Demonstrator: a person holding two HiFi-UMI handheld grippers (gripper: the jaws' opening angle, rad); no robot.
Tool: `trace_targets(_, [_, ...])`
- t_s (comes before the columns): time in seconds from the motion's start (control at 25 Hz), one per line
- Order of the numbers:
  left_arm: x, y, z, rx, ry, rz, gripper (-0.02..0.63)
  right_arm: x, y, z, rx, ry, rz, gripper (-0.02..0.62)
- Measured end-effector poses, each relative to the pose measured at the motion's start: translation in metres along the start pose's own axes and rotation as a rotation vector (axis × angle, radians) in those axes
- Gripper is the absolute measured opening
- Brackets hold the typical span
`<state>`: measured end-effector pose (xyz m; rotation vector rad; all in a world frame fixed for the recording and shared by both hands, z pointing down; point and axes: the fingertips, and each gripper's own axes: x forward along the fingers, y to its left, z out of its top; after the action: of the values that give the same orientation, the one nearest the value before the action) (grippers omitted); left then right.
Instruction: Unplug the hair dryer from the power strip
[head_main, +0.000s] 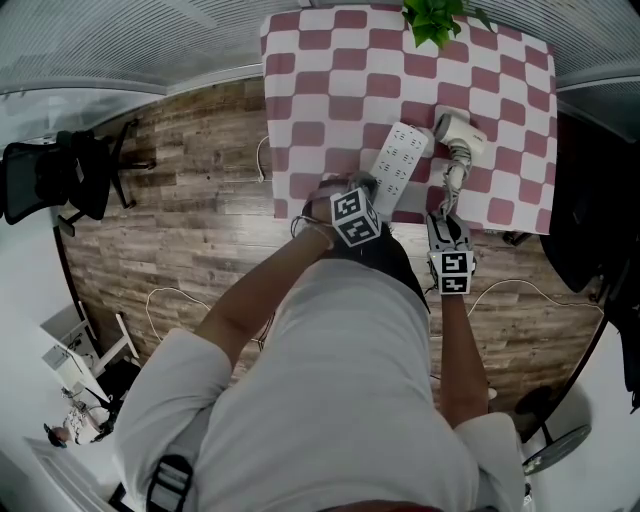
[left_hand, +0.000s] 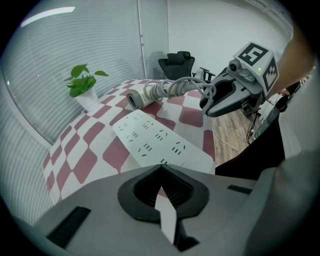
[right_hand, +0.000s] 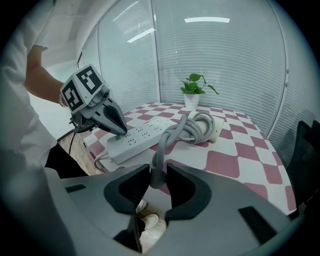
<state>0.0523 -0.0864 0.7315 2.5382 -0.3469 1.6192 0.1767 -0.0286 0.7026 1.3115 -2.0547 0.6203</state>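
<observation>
While the checkered tabletop (head_main: 330, 60) stands on wood floor (head_main: 200, 200), I see the power strip (head_main: 400, 160) pointing lengthwise at the hair dryer (head_main: 462, 133) lying beside its far end. The left claw (right_hand: 121, 131) is closed, apparently touching the strip. The right claw (right_hand: 157, 175) clamps the cord (right_hand: 170, 137).

An office: swivel chair (head_main: 55, 180), blinded glass walls (right_hand: 220, 60).

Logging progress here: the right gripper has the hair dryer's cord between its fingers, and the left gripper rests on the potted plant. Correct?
No. The right gripper view shows the left gripper resting on the white power strip, not the potted plant. The right gripper does have the hair dryer's cord between its fingers.
</observation>
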Motion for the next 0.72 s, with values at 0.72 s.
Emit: trace_targets(0.72, [0.0,0.001,0.001,-0.014,0.003,0.003,0.029,0.019,0.005,-0.02,-0.019,0.042,0.011,0.124])
